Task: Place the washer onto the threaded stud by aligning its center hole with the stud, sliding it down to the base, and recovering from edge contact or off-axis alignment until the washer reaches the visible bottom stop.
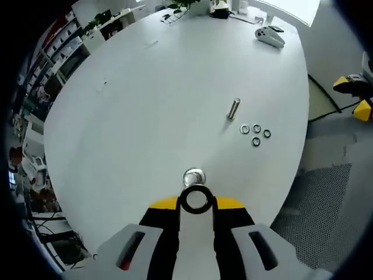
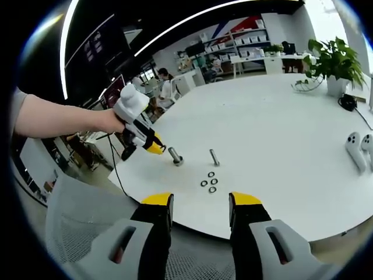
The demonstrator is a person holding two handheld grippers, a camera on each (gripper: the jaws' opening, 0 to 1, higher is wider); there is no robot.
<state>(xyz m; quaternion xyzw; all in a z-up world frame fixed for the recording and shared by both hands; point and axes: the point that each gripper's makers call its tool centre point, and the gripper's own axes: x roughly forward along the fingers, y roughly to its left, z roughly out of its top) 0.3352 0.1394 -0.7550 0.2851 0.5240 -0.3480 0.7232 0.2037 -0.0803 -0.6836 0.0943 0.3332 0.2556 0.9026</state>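
Left gripper view: left gripper (image 1: 196, 199) with jaws together, clamped on a washer (image 1: 196, 199) held edge-up at the tips, just above and near the end of a threaded stud (image 1: 193, 177) seen end-on on the white table (image 1: 145, 116). Farther out, a second stud (image 1: 233, 108) lying on the table, four loose washers (image 1: 255, 134) clustered just beside it, a white controller (image 1: 270, 36) near the far edge.

Right gripper view: right gripper (image 2: 200, 204) with jaws apart, holding nothing, hovering off the near table edge. Left gripper (image 2: 156, 149) coming in from the left in a person's hand (image 2: 111, 121), tips touching the top of the threaded stud (image 2: 175, 156); second stud (image 2: 214, 157) and loose washers (image 2: 209, 182) nearby, potted plant (image 2: 333, 64) at the far right
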